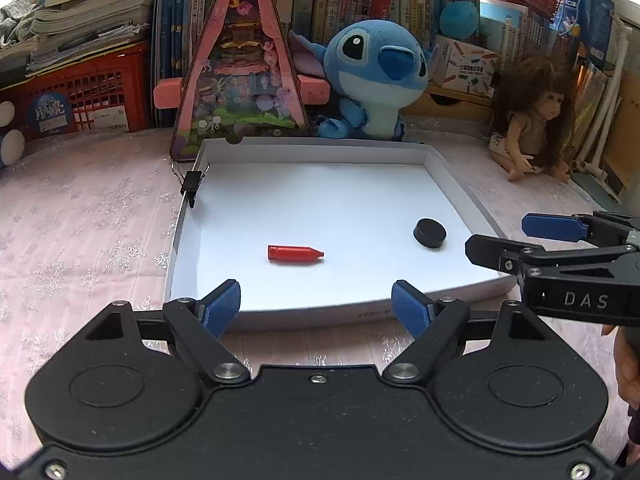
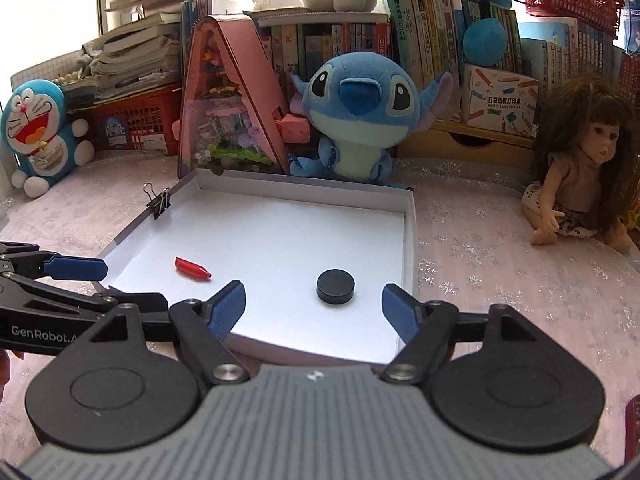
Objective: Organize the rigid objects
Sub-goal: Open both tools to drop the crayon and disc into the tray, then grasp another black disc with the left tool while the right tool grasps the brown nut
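The tray [image 2: 408,240] is white inside with a grey outer rim. On it lie a red cap [image 2: 192,269] at about 8 o'clock and a black puck [image 2: 336,286] at 5 o'clock, and a black clip [image 2: 160,202] grips the rim at 10 o'clock. The tablecloth [image 2: 500,280] is pale pink with a silvery snowflake pattern. Beyond the tray at 12 o'clock sits a blue plush toy [image 2: 356,100] with a pale blue belly, beside a pink triangular playhouse [image 2: 228,92]. At 9 o'clock are a blue-and-white cat plush [image 2: 38,128] and a red crate [image 2: 132,120]. Both grippers are black with blue pads [image 2: 228,308].
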Tool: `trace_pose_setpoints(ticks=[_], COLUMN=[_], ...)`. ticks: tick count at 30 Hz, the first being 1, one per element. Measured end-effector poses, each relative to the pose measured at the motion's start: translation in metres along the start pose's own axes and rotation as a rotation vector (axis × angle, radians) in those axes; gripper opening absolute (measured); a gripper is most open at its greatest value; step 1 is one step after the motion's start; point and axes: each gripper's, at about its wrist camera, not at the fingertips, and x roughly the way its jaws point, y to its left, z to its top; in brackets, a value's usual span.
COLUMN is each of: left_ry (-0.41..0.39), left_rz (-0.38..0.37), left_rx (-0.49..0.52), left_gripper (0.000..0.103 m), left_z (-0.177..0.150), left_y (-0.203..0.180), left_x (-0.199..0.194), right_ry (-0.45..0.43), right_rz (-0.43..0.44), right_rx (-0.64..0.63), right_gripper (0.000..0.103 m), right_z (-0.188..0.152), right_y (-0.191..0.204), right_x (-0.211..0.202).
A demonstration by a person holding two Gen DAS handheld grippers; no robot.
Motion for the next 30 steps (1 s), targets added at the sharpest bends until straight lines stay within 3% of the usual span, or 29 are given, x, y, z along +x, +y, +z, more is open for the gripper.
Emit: trace_pose_setpoints(ticks=[10, 19, 25, 27, 30], left_ry=[-0.071, -0.113, -0.103, -0.108, -0.111], left_rz=[0.009, 0.064, 0.026, 0.029, 0.04], left_rx=[0.039, 0.107, 0.108, 0.132, 0.166], left_gripper=[0.085, 0.083, 0.066, 0.049, 0.041], left_z=[-0.059, -0.103, -0.122, -0.128, -0.136], left_y=[-0.002, 0.002, 0.004, 0.0, -0.008], left_x=[-0.042, -0.068, -0.079, -0.081, -0.082], right_ry=[-0.084, -0.165, -0.213, -0.232, -0.242], right_rz=[0.027, -0.041, -0.097, -0.114, -0.127], right_rx=[0.056, 0.009, 0.01, 0.008, -0.007], right_gripper=[0.087, 0.093, 0.093, 0.093, 0.09], right_z=[-0.053, -0.1, -0.12, -0.128, -0.137], right_y=[-0.013, -0.021, -0.031, -0.034, -0.035], right_x=[-0.04, -0.068, -0.086, -0.091, -0.096])
